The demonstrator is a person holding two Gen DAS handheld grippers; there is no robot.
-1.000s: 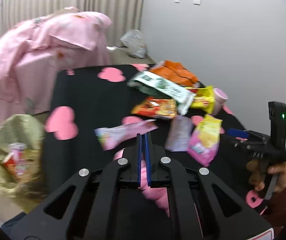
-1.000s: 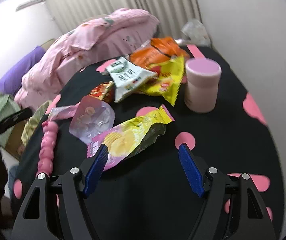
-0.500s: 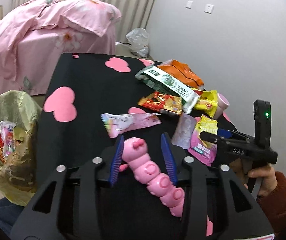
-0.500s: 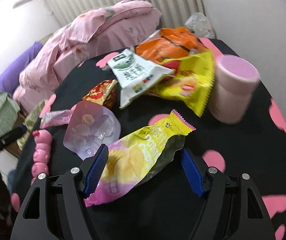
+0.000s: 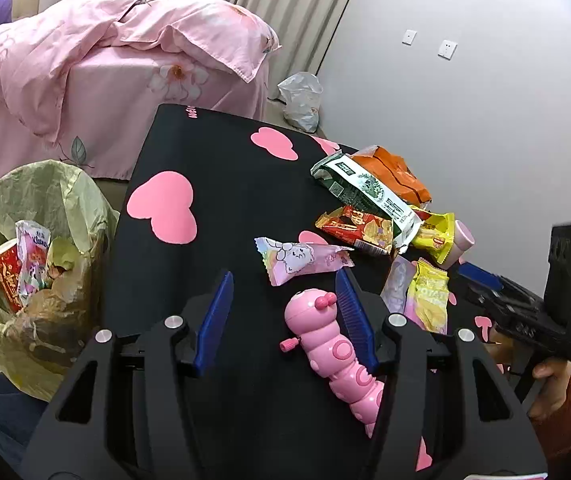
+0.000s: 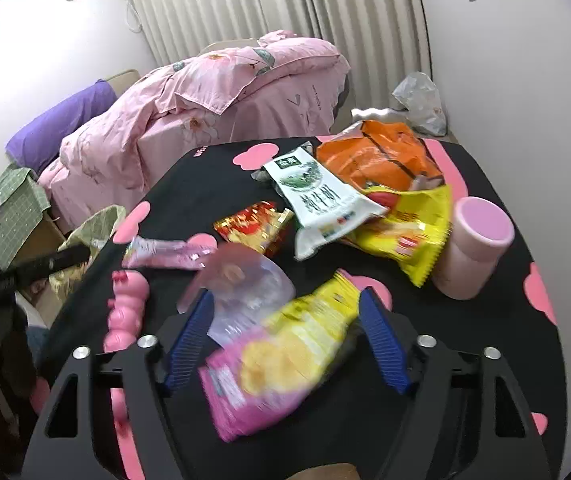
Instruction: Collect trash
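The yellow-and-pink snack packet (image 6: 285, 360) is lying on the black table (image 6: 465, 340), long axis running between the wide-open jaws of the right gripper (image 6: 285, 344). Through the blur, the pads appear not to be pressing it. The left gripper (image 5: 285, 320), jaws just opening and gripping nothing, is sitting farther off beside the pink caterpillar toy (image 5: 333, 348).

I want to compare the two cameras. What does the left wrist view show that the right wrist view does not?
Only the left wrist view: the inside of the trash bag, with a red cup and a tissue pack.

Only the right wrist view: a purple pillow and the yellow-pink snack bag between the open right gripper's fingers.

Both: the pink caterpillar toy, the orange bag, the green-white pouch and the pink cup.
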